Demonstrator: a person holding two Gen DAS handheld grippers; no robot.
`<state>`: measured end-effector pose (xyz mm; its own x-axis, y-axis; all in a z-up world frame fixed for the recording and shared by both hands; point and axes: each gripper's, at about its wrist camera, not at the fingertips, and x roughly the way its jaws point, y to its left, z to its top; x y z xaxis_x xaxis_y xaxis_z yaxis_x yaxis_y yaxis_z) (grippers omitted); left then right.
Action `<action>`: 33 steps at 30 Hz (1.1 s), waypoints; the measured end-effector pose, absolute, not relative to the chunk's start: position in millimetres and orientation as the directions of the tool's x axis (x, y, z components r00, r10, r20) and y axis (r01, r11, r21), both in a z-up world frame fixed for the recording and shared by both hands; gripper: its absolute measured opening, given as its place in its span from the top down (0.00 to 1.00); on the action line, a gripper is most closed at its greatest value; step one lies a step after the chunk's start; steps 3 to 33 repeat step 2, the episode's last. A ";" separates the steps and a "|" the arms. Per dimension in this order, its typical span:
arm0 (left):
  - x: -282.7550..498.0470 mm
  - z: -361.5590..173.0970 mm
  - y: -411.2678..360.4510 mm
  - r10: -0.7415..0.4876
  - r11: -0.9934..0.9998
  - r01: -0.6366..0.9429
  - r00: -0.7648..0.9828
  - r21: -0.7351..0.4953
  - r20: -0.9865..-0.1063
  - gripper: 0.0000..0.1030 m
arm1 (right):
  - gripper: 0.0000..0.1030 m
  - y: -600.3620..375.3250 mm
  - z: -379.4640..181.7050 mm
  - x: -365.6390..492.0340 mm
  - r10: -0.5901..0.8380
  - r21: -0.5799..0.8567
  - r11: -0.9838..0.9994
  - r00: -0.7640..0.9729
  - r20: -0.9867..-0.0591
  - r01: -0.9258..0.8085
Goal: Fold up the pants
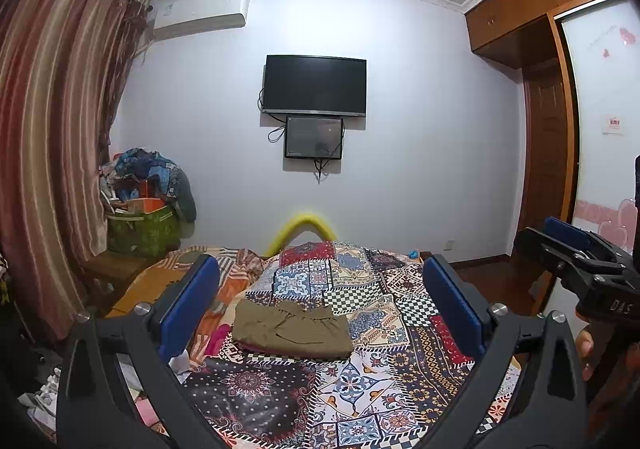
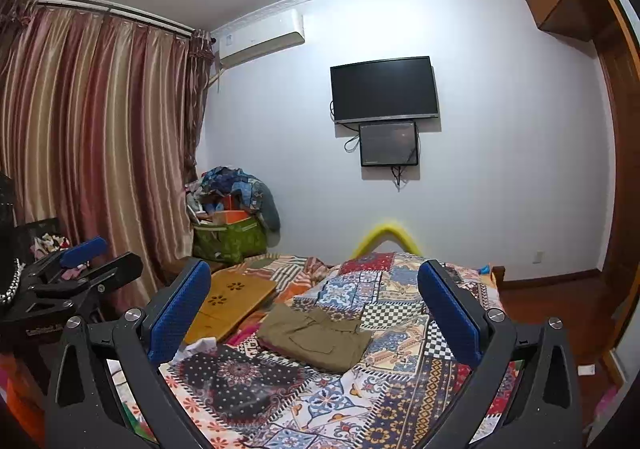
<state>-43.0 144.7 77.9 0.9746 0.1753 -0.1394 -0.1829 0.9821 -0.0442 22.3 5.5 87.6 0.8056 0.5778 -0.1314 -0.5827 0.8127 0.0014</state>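
1. We see even, cool indoor light across both views, fairly bright on the white wall (image 1: 400, 169).
2. Soft shadows sit beneath the television (image 1: 314, 85) and the smaller screen (image 2: 389, 144).
3. Fisheye bending curves the curtain (image 1: 52, 109) and wardrobe (image 1: 536, 9); the corners go black.
4. The bedspread (image 2: 340, 401) pattern stays sharp, while near edges look slightly soft.
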 end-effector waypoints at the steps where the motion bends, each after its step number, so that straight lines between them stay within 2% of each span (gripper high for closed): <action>1: -42.3 77.8 144.0 0.173 0.982 -0.181 0.975 -0.044 -0.141 0.00 | 0.00 5.4 87.4 22.8 0.576 0.002 0.814 0.807 -0.132 -0.581; 33: -42.0 77.9 144.2 0.171 0.983 -0.179 0.975 -0.046 -0.142 0.00 | 0.00 5.6 86.7 22.8 0.575 0.002 0.814 0.807 -0.133 -0.580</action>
